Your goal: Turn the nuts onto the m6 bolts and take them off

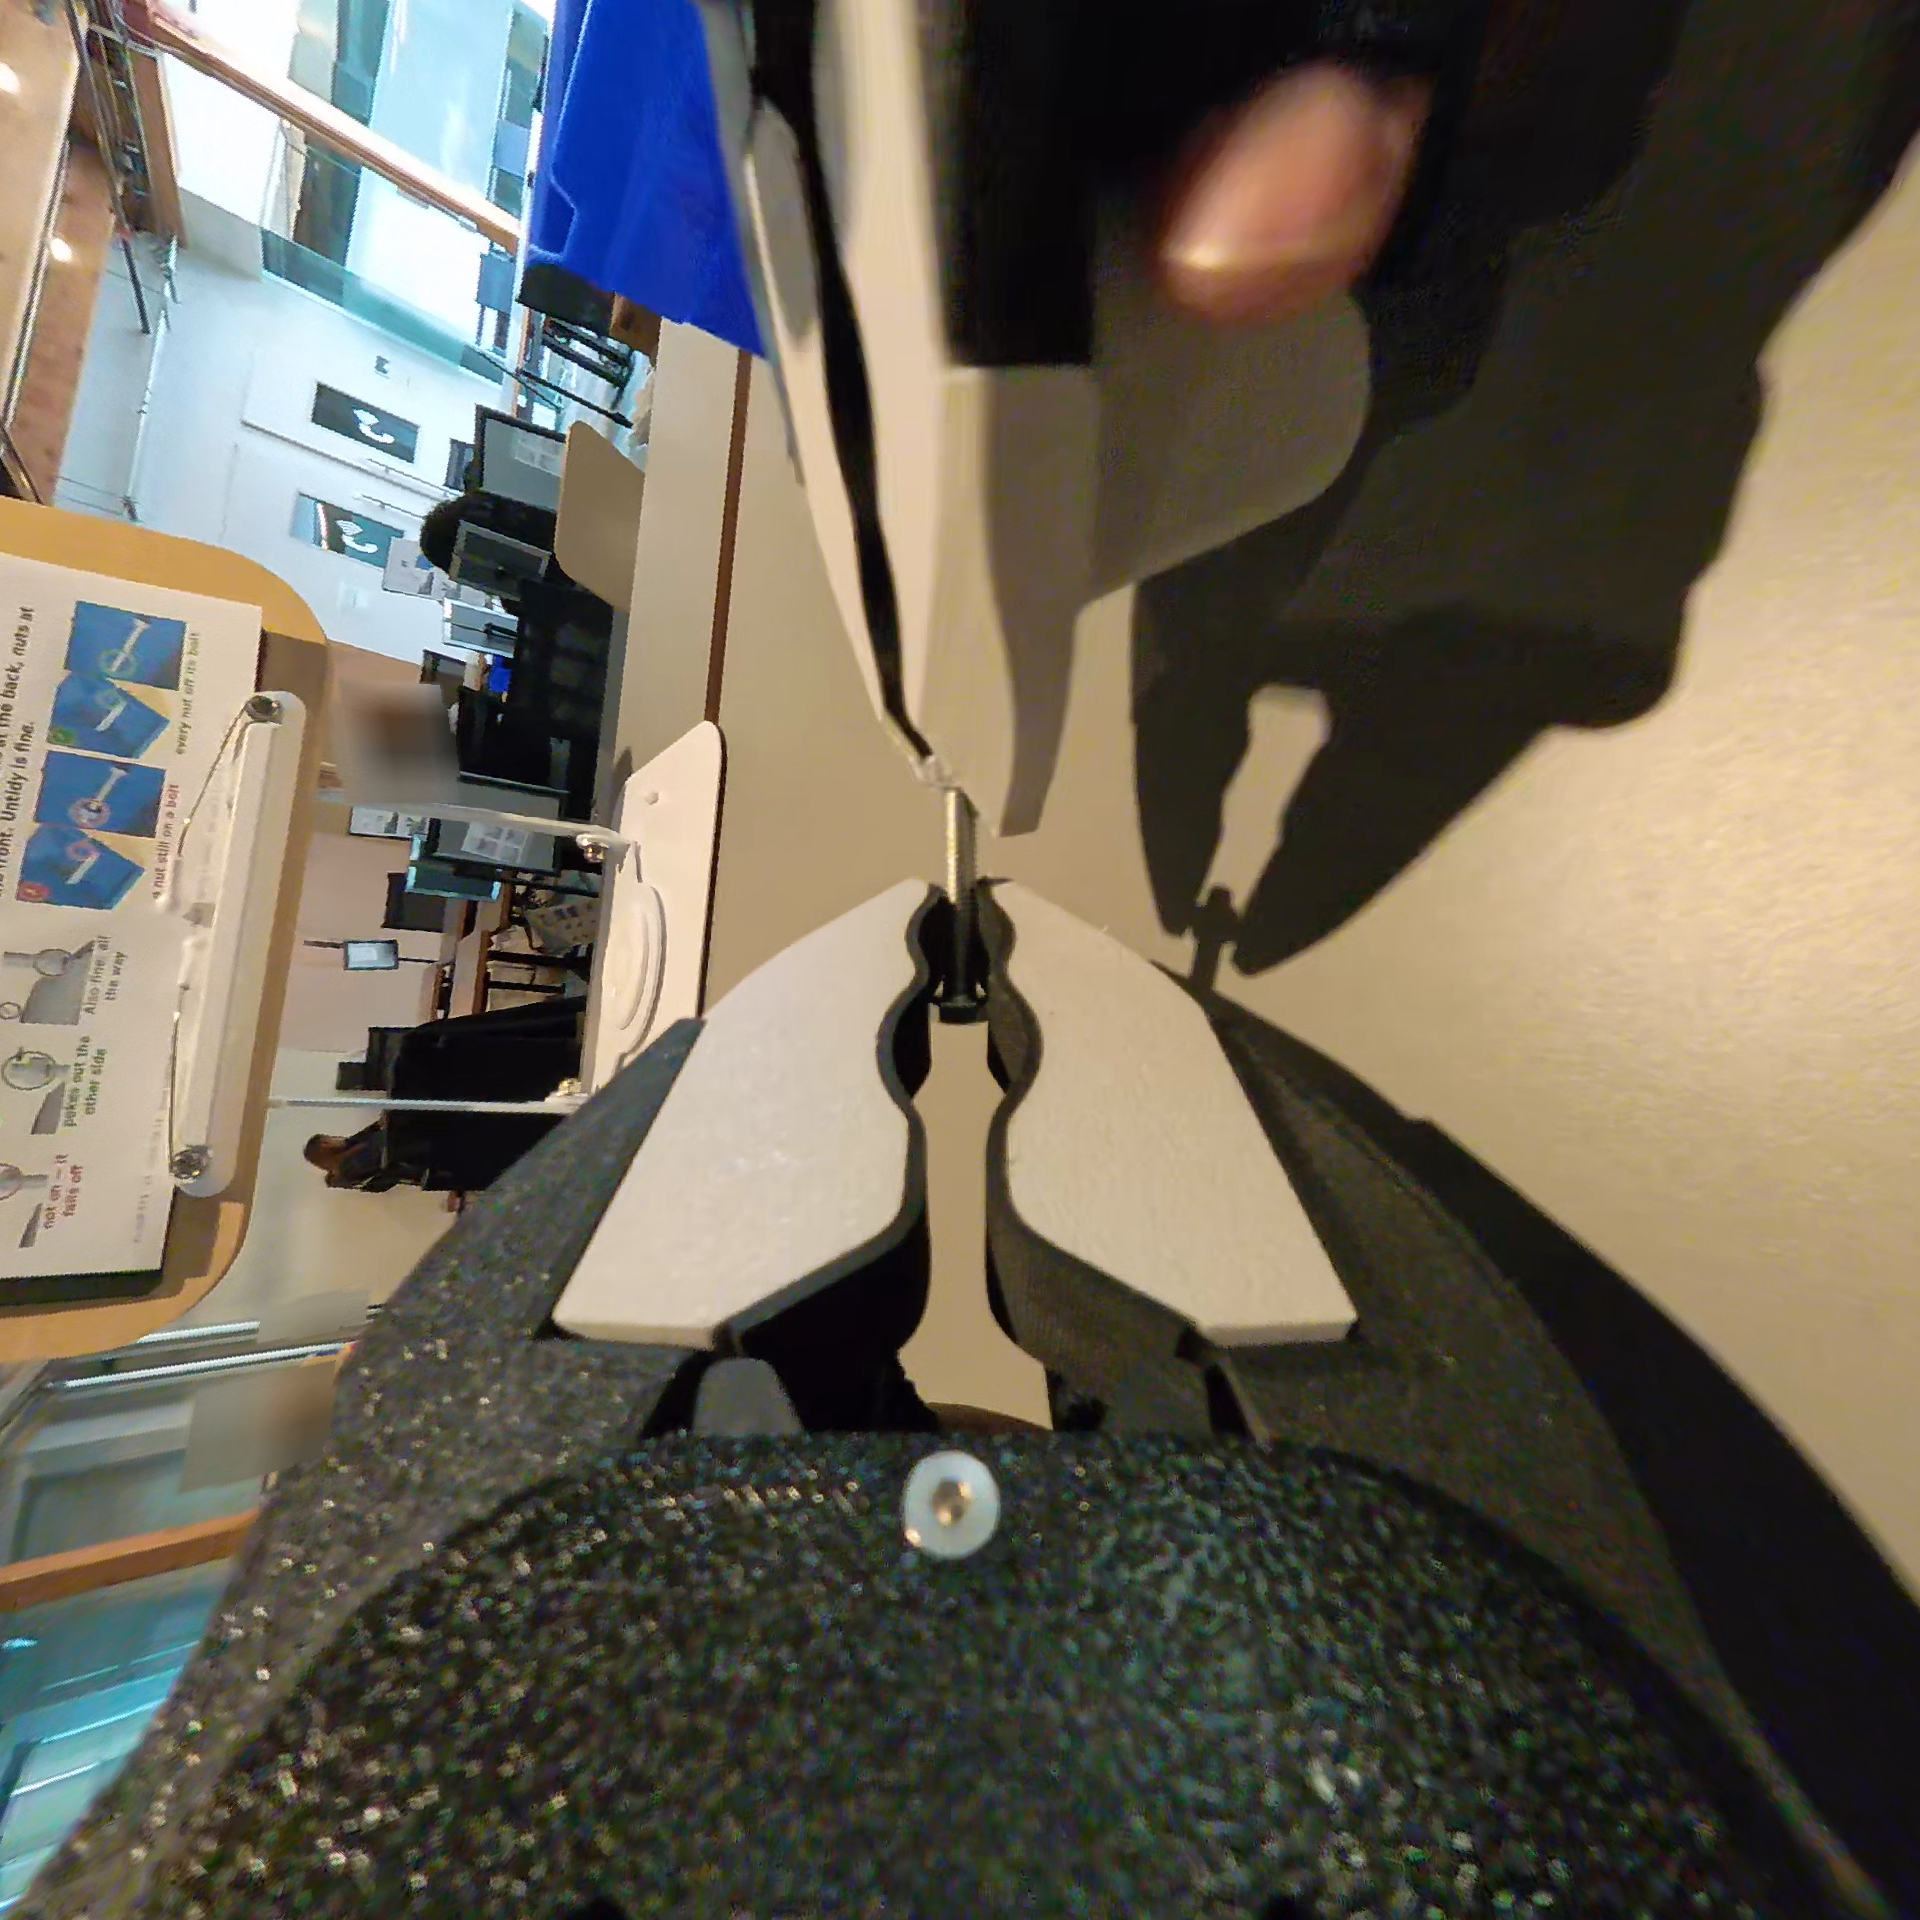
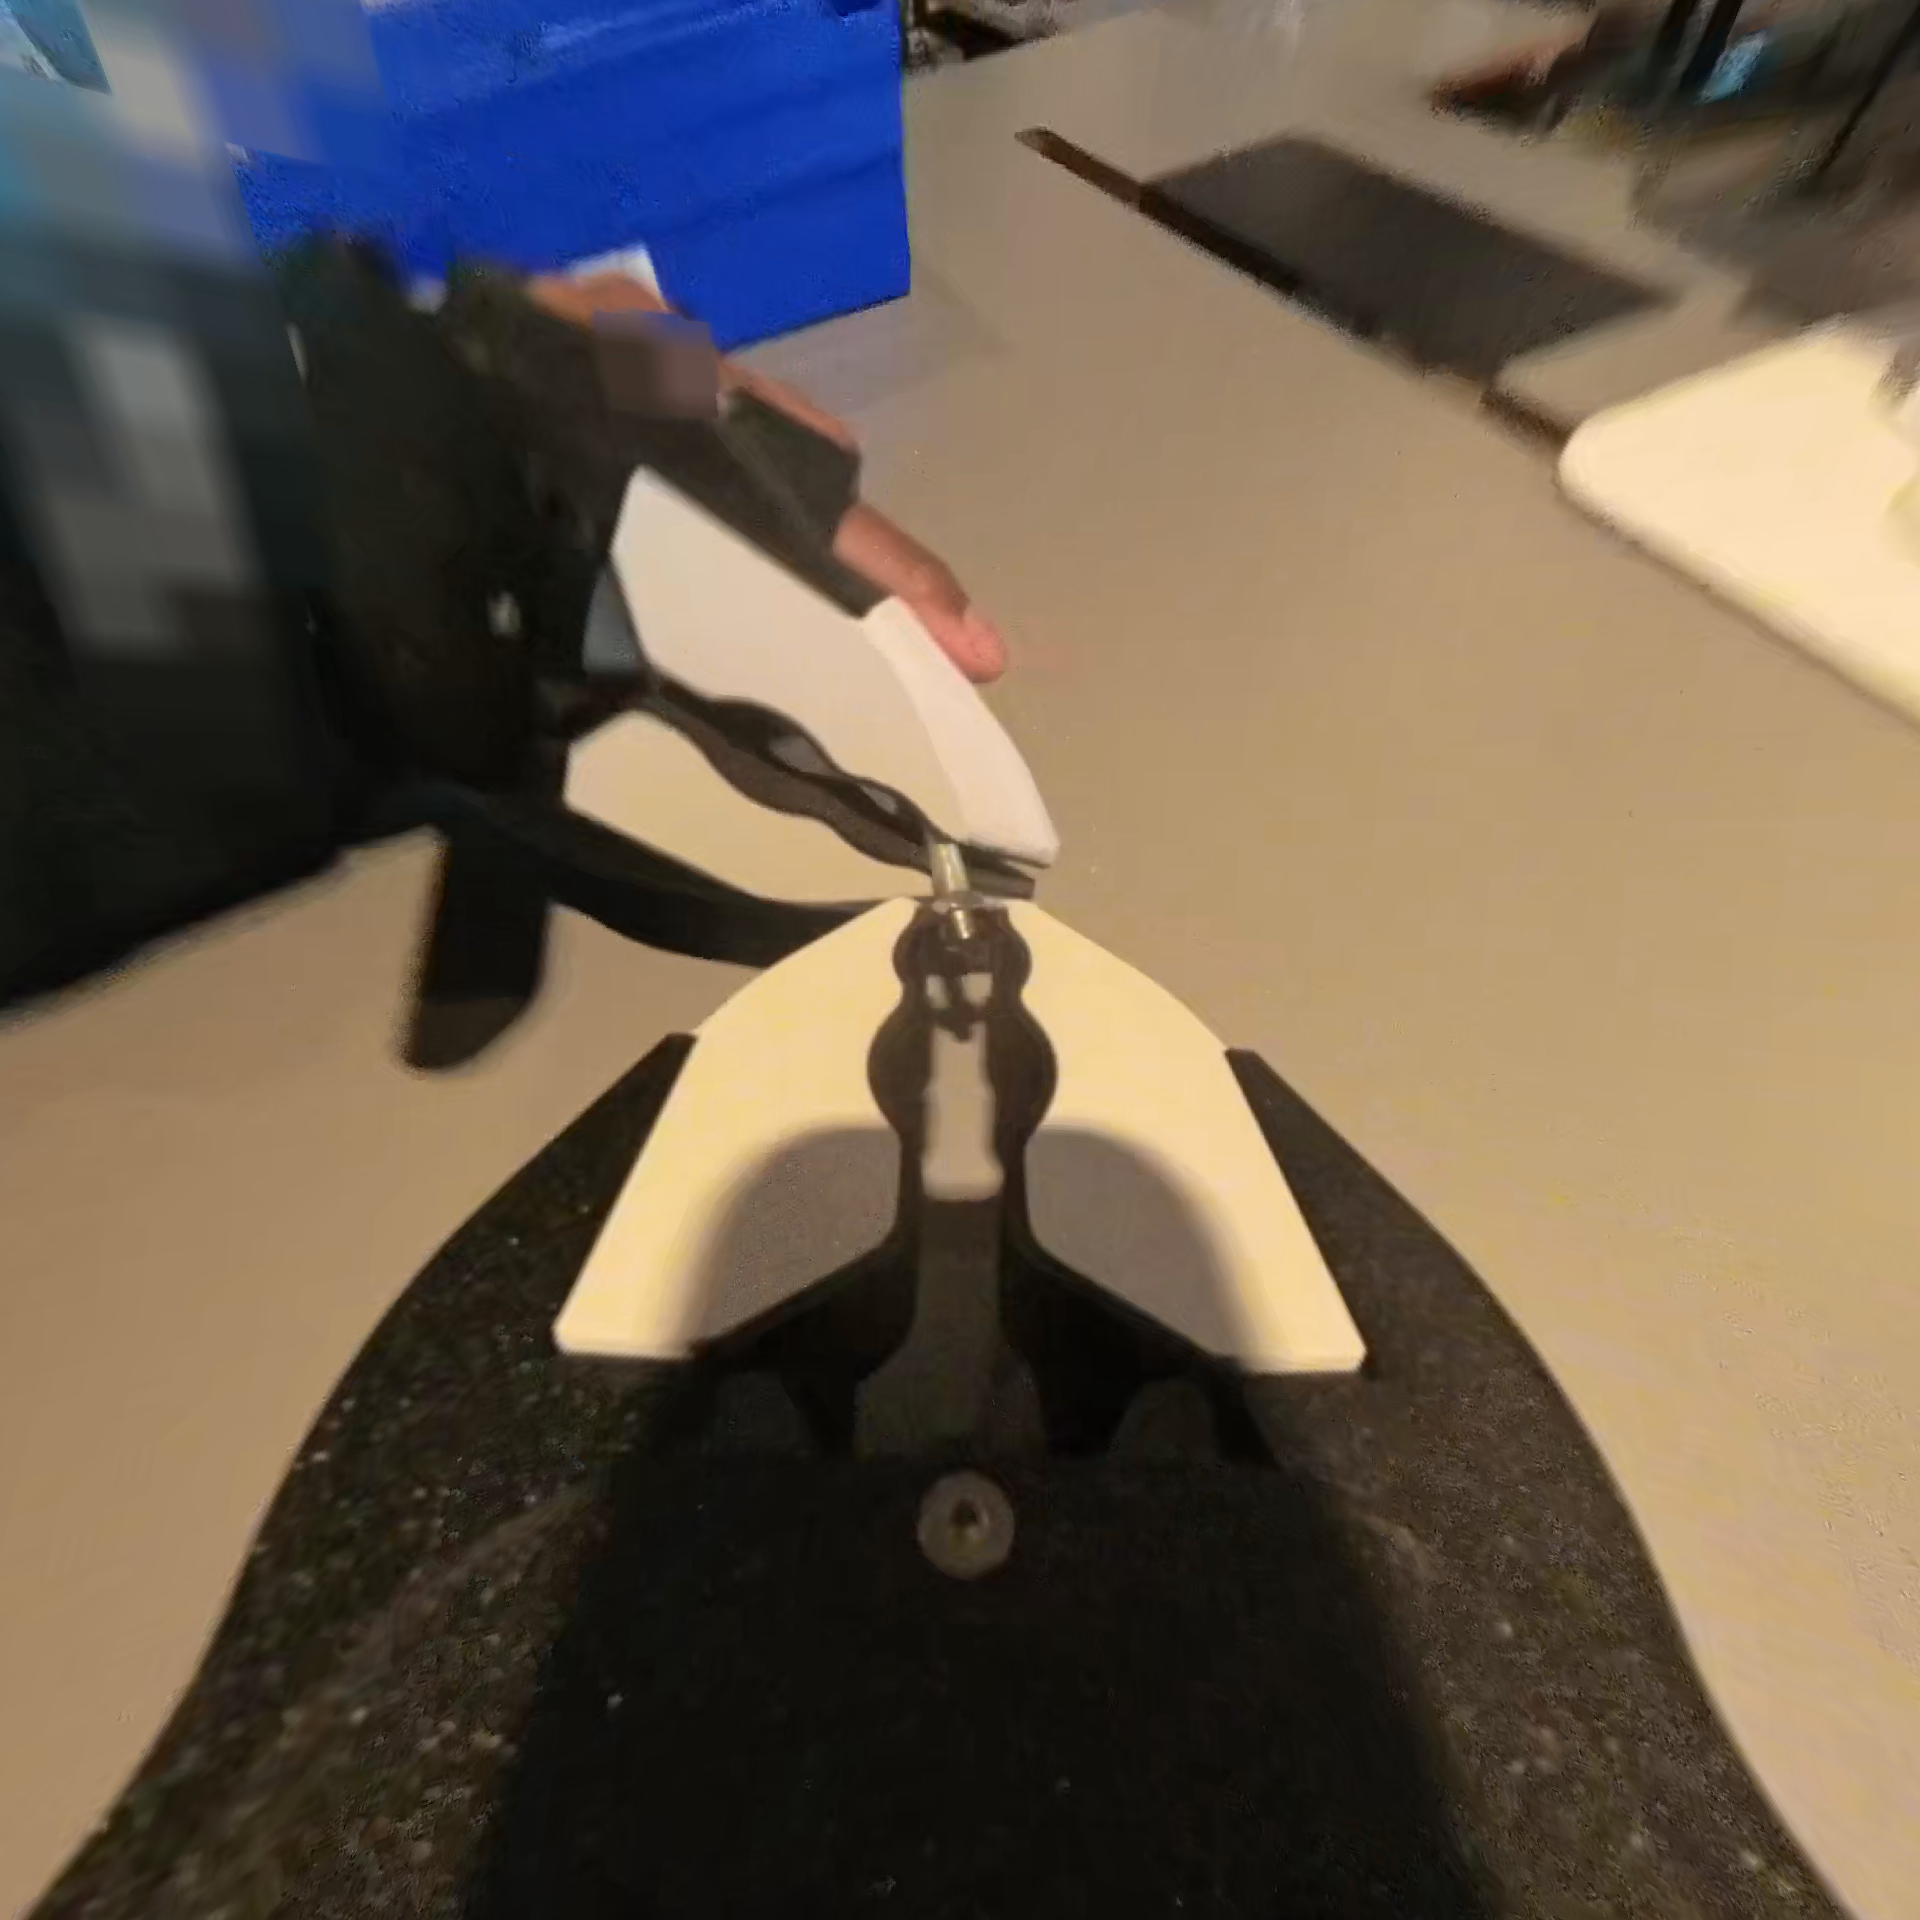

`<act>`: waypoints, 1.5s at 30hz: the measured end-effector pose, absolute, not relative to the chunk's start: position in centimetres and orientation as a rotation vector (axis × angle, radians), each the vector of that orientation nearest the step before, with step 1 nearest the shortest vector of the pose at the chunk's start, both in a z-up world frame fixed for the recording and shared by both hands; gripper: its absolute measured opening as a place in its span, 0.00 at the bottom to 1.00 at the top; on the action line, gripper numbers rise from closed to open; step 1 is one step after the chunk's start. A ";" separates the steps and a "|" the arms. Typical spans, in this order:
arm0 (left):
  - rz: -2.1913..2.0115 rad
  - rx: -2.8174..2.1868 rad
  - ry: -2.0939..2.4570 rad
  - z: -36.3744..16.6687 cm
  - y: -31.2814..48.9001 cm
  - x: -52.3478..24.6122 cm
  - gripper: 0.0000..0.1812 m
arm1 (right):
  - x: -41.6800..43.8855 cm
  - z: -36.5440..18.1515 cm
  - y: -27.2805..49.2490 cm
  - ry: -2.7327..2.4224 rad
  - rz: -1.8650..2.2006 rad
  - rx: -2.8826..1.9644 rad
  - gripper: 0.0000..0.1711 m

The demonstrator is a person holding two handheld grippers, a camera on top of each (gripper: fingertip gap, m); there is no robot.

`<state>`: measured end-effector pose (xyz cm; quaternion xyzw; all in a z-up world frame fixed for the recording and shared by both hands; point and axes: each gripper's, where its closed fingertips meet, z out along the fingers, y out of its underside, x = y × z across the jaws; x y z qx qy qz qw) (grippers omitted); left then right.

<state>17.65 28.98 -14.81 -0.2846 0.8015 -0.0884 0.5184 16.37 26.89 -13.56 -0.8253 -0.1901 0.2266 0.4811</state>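
We see the left tongs (image 1: pixel 961 935) closed on the bolt (image 1: pixel 956 847), its head lying back between the pads and its threaded shank sticking out past the tips. The right tongs (image 2: pixel 964 920) pinch the shank's far end; the nut (image 2: pixel 948 862) there is blurred, above the table (image 2: pixel 1351 831).

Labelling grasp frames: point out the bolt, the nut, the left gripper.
bolt (image 1: pixel 956 862), left wrist view, threaded shank.
nut (image 2: pixel 948 862), right wrist view, its side, blurred.
left gripper (image 1: pixel 961 904), left wrist view, between fingertips.
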 end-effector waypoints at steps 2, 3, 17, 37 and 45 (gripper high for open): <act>-0.207 -0.682 1.921 -14.8 29.0 17.7 0.03 | 16.2 -13.5 26.8 -0.223 0.860 -2.050 0.06; -0.210 -0.682 1.923 -14.8 29.0 17.7 0.03 | 16.1 -13.4 26.7 -0.132 0.990 -2.040 0.06; -0.250 -0.710 1.903 -14.6 29.2 17.6 0.03 | 17.3 -12.1 26.8 -0.579 0.426 -1.848 0.23; -0.117 -0.654 1.867 -14.0 29.6 17.9 0.03 | 17.0 -12.2 27.3 -0.004 1.208 -1.906 0.20; -0.221 -0.712 1.857 -13.8 29.6 17.7 0.03 | 17.8 -12.1 26.9 -0.571 0.418 -1.836 0.21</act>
